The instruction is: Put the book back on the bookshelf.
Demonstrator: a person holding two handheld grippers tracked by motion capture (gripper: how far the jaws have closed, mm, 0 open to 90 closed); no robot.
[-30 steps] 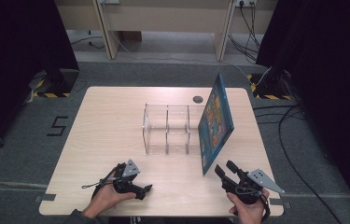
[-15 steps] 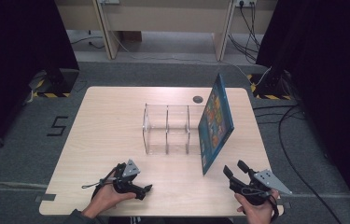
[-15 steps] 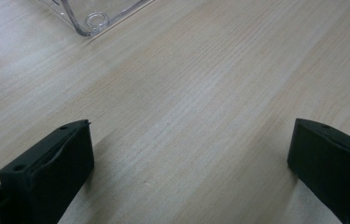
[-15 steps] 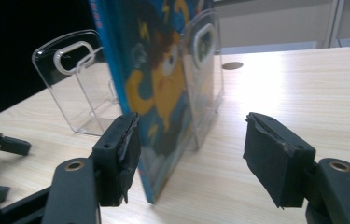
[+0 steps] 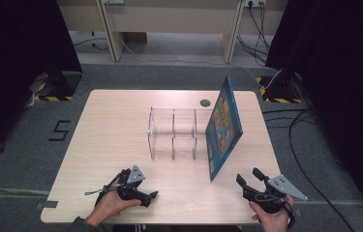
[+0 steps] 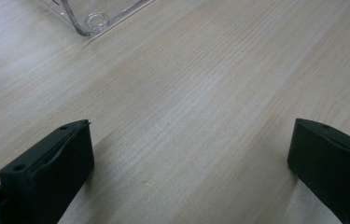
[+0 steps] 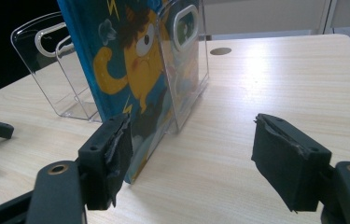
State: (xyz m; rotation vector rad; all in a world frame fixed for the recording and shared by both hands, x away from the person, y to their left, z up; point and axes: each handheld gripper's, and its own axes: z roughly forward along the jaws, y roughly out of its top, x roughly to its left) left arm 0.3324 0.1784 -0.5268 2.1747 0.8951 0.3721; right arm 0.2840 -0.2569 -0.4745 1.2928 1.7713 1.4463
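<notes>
On the table (image 5: 121, 121), the blue picture book (image 5: 223, 126) stands tilted at the clear rack's (image 5: 174, 133) three o'clock end, leaning against it, its cartoon cover facing right. The step looks like letting go after propping it; next would be drawing the right gripper (image 5: 249, 177) clear without nudging it. That gripper, at five o'clock, has just been opening, nothing between its jaws; the left gripper (image 5: 145, 195), at seven o'clock, rests released and empty.

A blue picture book (image 5: 223, 126) stands tilted against the right end of a clear three-bay rack (image 5: 174, 134) at the table's (image 5: 116, 121) centre. At seven o'clock the left gripper (image 5: 151, 195) rests on the wood; at five o'clock the right gripper (image 5: 249, 178) has just been opening, nothing between its jaws.
</notes>
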